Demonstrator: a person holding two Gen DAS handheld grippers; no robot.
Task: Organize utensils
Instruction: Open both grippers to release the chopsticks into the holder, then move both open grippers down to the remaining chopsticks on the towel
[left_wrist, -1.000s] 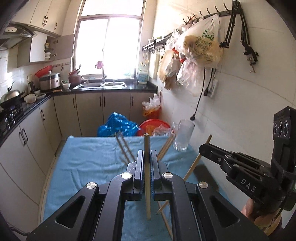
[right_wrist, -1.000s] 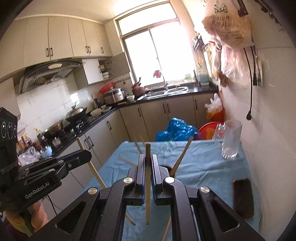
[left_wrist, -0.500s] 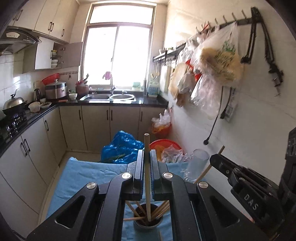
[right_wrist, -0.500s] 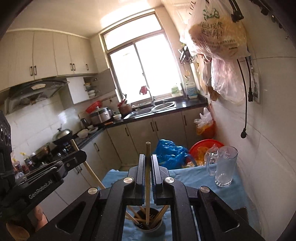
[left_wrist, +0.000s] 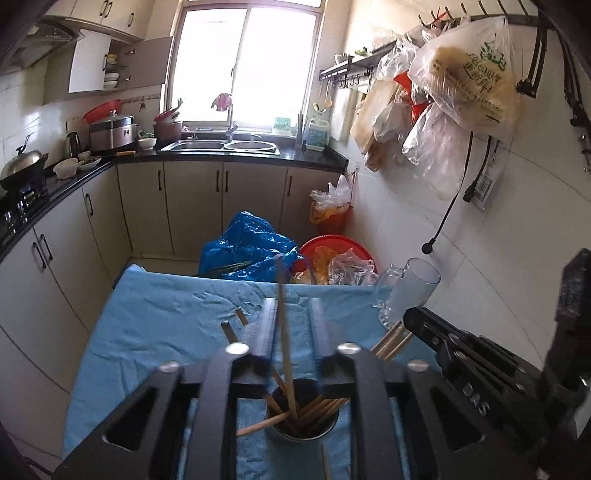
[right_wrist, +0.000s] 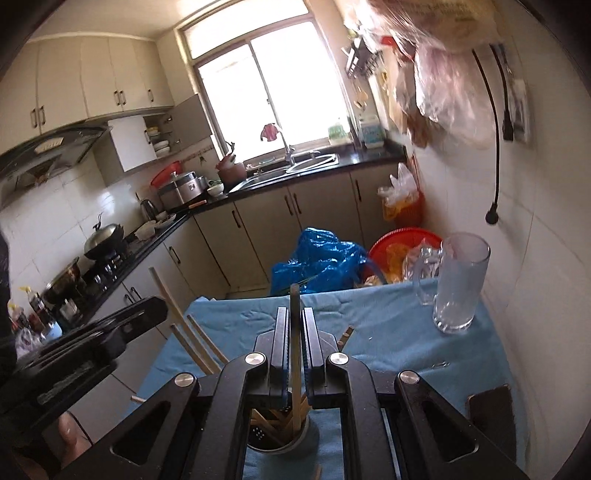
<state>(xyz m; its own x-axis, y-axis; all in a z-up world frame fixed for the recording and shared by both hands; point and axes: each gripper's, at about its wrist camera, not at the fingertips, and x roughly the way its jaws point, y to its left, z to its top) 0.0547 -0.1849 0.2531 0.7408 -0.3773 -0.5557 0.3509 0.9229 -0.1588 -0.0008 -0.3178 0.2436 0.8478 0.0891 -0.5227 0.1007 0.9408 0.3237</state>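
Observation:
A round metal holder (left_wrist: 334, 421) with several wooden chopsticks stands on the blue cloth (left_wrist: 166, 325), right below both grippers. My left gripper (left_wrist: 292, 302) is opening. Its chopstick (left_wrist: 282, 314) stands loose between the parted jaws, leaning by the left finger, with its lower end in the holder. My right gripper (right_wrist: 295, 312) is shut on another chopstick (right_wrist: 294, 295), held upright with its lower end inside the holder (right_wrist: 310, 439). Each gripper shows at the edge of the other's view: the right gripper (left_wrist: 417, 321) and the left gripper (right_wrist: 147, 306).
A glass mug (right_wrist: 460, 280) stands at the cloth's far right, near the tiled wall. A dark phone (right_wrist: 487, 417) lies at the near right. Beyond the table sit a blue bag (left_wrist: 247, 247) and a red basin (left_wrist: 332, 243). Plastic bags (left_wrist: 469, 85) hang overhead on the right.
Both grippers moved forward and down until the holder came under them. The left jaws have parted and its chopstick has slid down into the holder. The right stays clamped.

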